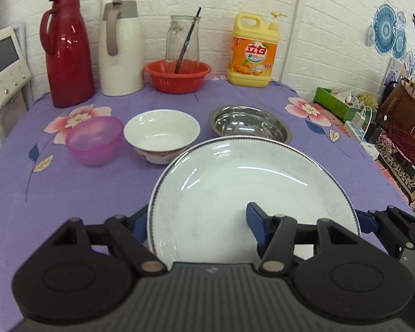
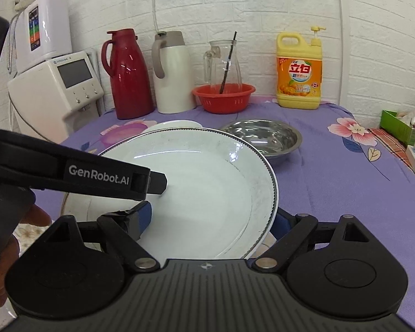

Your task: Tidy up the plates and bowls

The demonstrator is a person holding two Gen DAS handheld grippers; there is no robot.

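Note:
A large white plate (image 1: 251, 182) with a dark dotted rim is held between both grippers above the purple tablecloth. My left gripper (image 1: 196, 224) is shut on the plate's left rim, one blue pad (image 1: 256, 218) inside the plate. My right gripper (image 2: 213, 218) is shut on the plate's (image 2: 207, 188) right rim, one blue pad (image 2: 144, 215) inside it. Beyond the plate stand a white ceramic bowl (image 1: 161, 135), a pink plastic bowl (image 1: 95, 139) to its left and a steel bowl (image 1: 250, 123) to its right. The steel bowl (image 2: 265, 138) also shows in the right wrist view.
Along the back wall stand a red thermos (image 1: 66, 52), a white thermos (image 1: 121, 49), a red basket (image 1: 177, 76) holding a glass jug (image 1: 182, 38), and a yellow detergent bottle (image 1: 253, 51). A white appliance (image 2: 58, 88) stands left of the table. Clutter lies off the right edge (image 1: 379, 127).

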